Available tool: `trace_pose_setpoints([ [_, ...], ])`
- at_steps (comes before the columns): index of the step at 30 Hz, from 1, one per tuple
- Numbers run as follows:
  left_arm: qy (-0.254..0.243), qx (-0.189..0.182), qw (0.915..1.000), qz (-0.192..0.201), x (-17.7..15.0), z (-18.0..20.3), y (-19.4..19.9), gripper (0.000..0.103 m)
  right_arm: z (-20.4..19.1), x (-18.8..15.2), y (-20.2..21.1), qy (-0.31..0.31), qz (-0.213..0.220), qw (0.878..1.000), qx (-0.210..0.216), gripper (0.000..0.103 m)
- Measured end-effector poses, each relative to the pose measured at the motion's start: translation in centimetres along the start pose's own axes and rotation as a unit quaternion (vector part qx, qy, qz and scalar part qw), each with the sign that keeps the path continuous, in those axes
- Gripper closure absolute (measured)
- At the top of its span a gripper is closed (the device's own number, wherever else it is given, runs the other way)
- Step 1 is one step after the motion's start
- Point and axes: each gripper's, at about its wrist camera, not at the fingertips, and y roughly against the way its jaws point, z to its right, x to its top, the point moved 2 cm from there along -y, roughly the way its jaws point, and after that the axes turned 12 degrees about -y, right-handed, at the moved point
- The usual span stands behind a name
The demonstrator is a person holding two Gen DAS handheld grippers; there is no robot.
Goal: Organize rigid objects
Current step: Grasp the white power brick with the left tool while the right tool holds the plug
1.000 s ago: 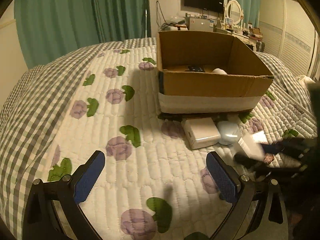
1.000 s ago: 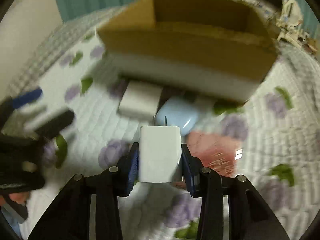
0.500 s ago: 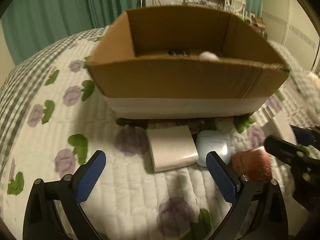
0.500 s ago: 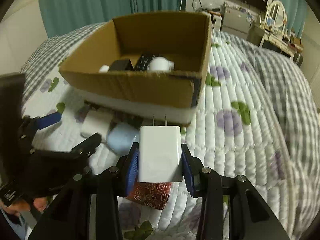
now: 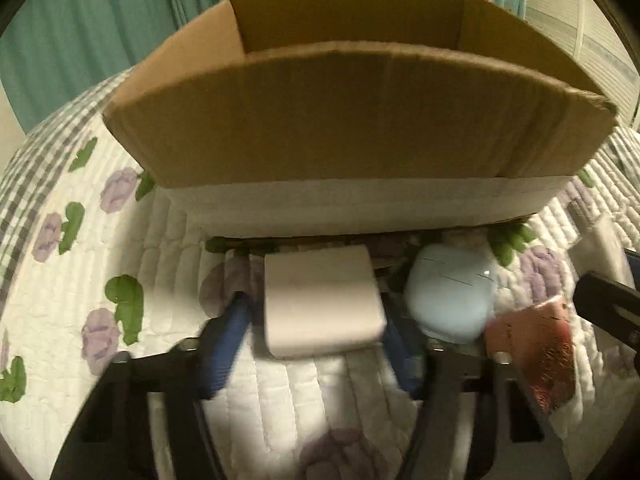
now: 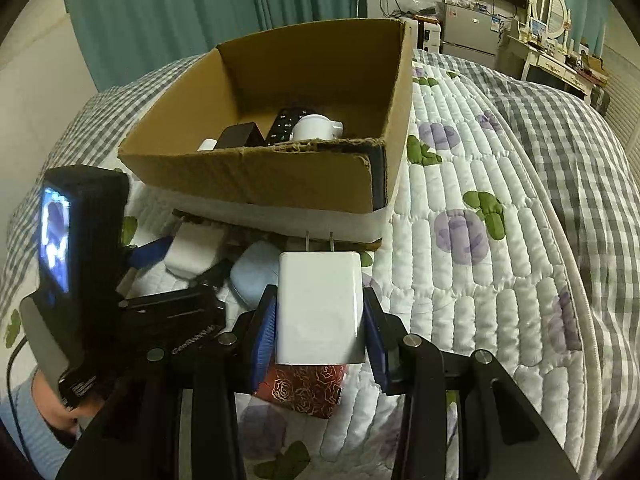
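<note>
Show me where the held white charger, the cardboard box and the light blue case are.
white charger (image 6: pixel 320 308), right wrist view, front face.
cardboard box (image 6: pixel 256 178), right wrist view, near wall.
light blue case (image 5: pixel 450 294), left wrist view, lid.

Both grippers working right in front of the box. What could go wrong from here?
1. Left gripper straddles the white block with the blue case right beside it; closing may nudge the case.
2. Right gripper holds the plug adapter below the cardboard box rim; its prongs could catch the wall.
</note>
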Motion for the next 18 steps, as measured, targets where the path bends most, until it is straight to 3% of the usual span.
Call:
trace_pose_setpoints([
  [5, 0.006, -0.017, 0.9998, 0.003, -0.8, -0.3, 2.4, 0.052, 0.2, -0.1, 0.1, 0.001, 0.008, 1.000, -0.010, 0.063],
  [10, 0.002, -0.020, 0.9993, 0.032, -1.4, -1.5, 6.8, 0.052, -0.2, 0.2, 1.9, 0.000, 0.024, 1.000, -0.007, 0.063],
  [18, -0.014, -0.011, 0.9951, 0.097, 1.8, -3.6, 13.7, 0.052, -3.1, 3.4, 8.1, 0.044, 0.080, 0.996, -0.015, 0.063],
])
